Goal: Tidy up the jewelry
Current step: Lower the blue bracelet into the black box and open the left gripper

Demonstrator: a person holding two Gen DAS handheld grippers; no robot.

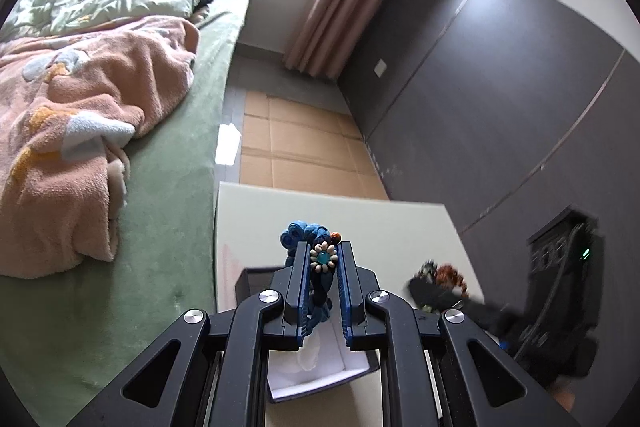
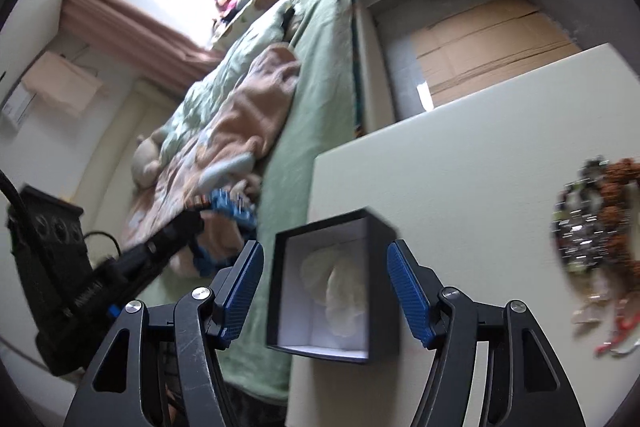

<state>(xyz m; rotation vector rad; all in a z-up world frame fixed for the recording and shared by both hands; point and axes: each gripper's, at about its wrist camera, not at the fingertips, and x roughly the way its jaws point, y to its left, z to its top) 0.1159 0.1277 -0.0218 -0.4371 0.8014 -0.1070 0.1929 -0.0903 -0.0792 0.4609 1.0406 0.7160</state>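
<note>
Left gripper (image 1: 324,259) pinches a blue bracelet (image 1: 322,258) w/ a flower-shaped bead, held above the open black box (image 2: 334,287) at the table (image 1: 384,227) edge. Right gripper (image 2: 326,291), jaws spread wide, hangs over the box w/o touching it. Step in hand, by judgement: carry bracelet to box. Next move calls for lowering it into the white-lined inside, then releasing. More jewelry (image 2: 600,227) lies on the table, well apart from the box. No legible brand or writing; blur.
</note>
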